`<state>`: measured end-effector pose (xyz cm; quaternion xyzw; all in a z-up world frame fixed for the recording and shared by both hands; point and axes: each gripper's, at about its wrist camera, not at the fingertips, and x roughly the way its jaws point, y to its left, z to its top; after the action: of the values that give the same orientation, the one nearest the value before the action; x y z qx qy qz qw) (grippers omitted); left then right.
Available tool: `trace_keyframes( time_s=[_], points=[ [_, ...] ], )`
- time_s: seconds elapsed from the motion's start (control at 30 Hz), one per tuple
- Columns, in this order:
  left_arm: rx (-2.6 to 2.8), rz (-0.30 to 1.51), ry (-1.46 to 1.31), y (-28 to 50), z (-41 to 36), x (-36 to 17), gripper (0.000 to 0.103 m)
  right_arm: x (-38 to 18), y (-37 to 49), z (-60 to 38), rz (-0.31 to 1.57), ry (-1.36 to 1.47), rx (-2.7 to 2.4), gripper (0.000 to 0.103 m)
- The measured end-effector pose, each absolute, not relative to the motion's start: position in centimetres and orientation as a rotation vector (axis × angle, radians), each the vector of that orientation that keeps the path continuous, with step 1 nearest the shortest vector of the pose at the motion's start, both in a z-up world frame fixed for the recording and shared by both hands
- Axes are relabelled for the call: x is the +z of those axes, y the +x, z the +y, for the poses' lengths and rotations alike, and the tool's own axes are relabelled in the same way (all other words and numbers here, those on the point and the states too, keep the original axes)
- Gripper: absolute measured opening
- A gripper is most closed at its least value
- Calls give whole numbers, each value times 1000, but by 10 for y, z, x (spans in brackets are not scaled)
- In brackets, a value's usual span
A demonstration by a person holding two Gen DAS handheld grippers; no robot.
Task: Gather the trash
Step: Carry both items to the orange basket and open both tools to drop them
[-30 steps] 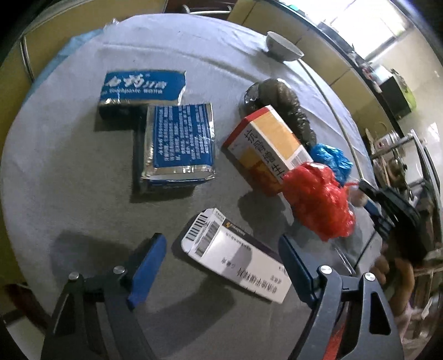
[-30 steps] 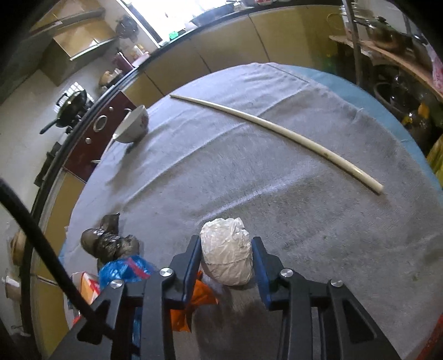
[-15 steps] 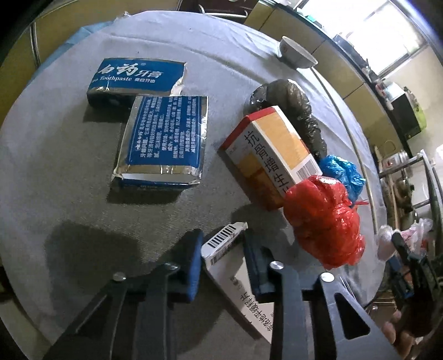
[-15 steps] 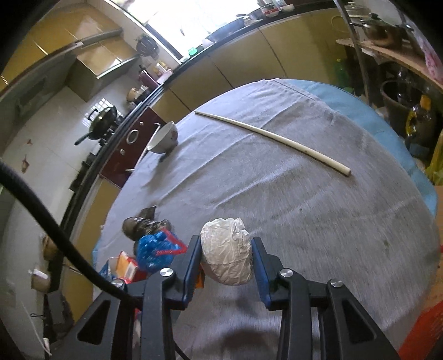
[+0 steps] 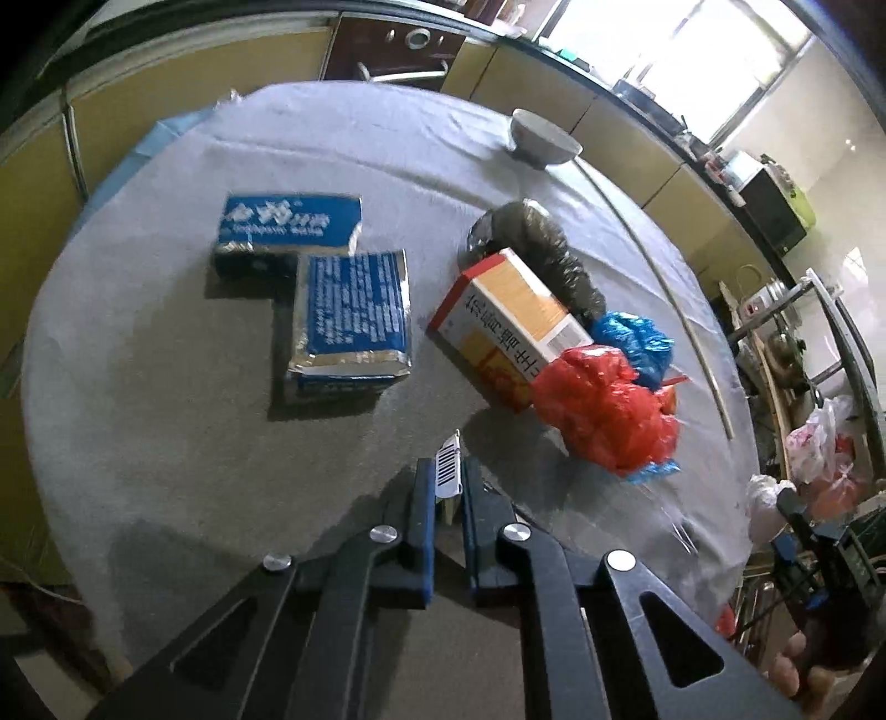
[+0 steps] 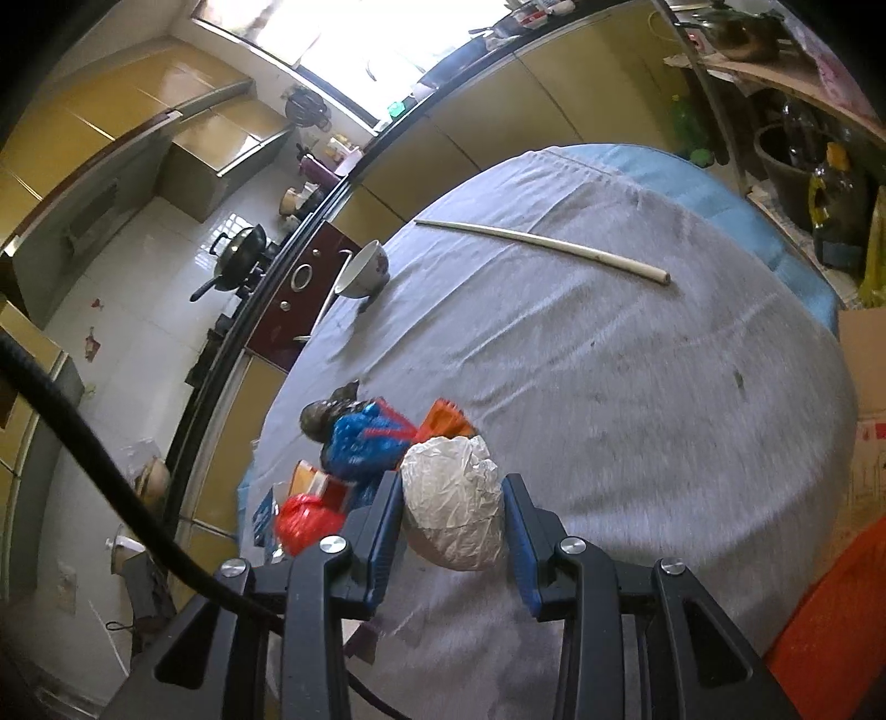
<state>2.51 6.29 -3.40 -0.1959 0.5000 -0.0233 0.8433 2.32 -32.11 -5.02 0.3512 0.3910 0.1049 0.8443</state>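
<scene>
Grey cloth covers the round tabletop [image 5: 166, 443], wrinkled and faintly stained, with a blue sheet showing under its far edge. Nearest the left camera, the left claw [image 5: 448, 487] is pressed together on a white carton [image 5: 448, 468]; only its barcoded end shows between the blue pads, the rest hidden behind the fingers. In the right wrist view the right claw [image 6: 451, 512] pinches a crumpled white wad [image 6: 454, 509], held clear above the cloth. Farther out on the cloth lie a red plastic bag [image 5: 603, 410] touching an orange-and-white box [image 5: 509, 327], a blue bag [image 5: 631, 338] just behind them, and a dark crumpled bag [image 5: 548, 255] behind the box. To their left sit two blue-and-silver toothpaste boxes [image 5: 349, 315], corner to corner. A long pale stick [image 6: 542, 243] lies across the far part of the tabletop, and a bowl [image 6: 365, 271] stands near the rim. Beyond are yellow kitchen cabinets [image 6: 194, 160], a wok on a hob [image 6: 238, 255], white wall tiles and a bright window [image 5: 664, 44] washed out by glare. At the left view's right edge, part of a hand [image 5: 803, 659] is cut off and blurred.
</scene>
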Motion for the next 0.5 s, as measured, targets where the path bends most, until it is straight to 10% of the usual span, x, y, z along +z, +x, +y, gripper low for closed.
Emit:
trace_keyframes(
  time_s=[0.5],
  points=[
    [-221, 848, -266, -22, 20, 47, 9, -17, -65, -347, 728, 721, 210, 39]
  ],
)
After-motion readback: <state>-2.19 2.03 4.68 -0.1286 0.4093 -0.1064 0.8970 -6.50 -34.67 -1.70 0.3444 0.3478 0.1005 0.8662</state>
